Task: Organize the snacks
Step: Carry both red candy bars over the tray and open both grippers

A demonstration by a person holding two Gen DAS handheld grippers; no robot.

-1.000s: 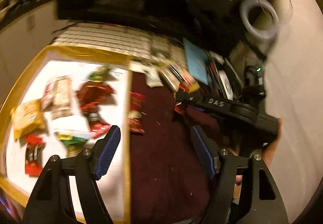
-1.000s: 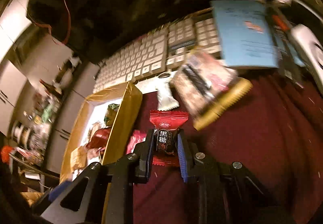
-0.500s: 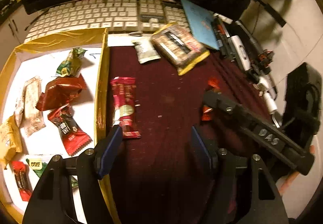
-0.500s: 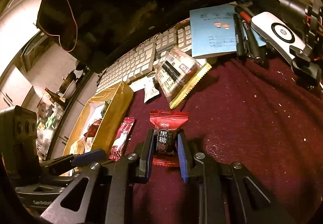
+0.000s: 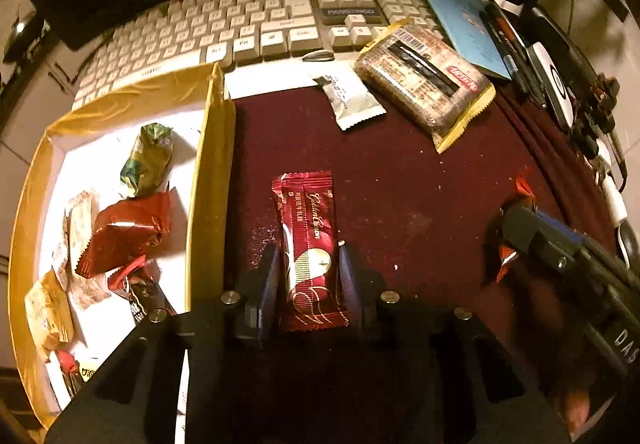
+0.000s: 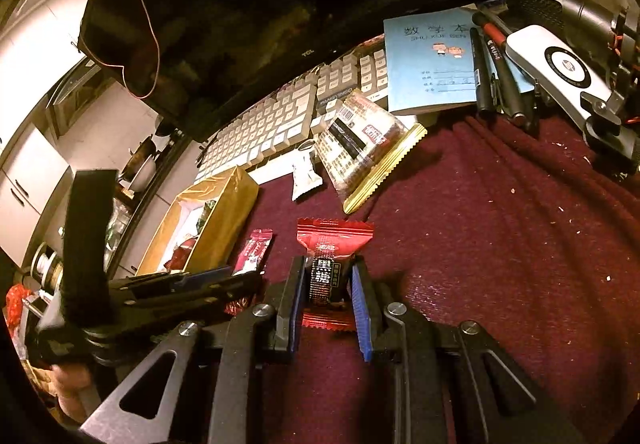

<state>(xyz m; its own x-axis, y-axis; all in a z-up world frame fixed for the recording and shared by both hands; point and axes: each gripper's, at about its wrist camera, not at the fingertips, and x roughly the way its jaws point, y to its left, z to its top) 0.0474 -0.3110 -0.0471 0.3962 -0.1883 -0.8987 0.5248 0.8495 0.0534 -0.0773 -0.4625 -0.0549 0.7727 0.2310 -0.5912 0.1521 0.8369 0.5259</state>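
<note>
My left gripper points steeply down at the maroon cloth, its jaws closing around the dark red wafer bar, which lies flat on the cloth just beside the gold box; the blue pads sit right at the wrapper's edges. My right gripper is clamped on a small red candy packet, held over the cloth. The gold box holds several wrapped snacks, among them a green candy and a crumpled red wrapper. Further back, a white sachet and a large yellow-edged snack pack lie on the cloth near the keyboard, the pack overlapping its edge.
</note>
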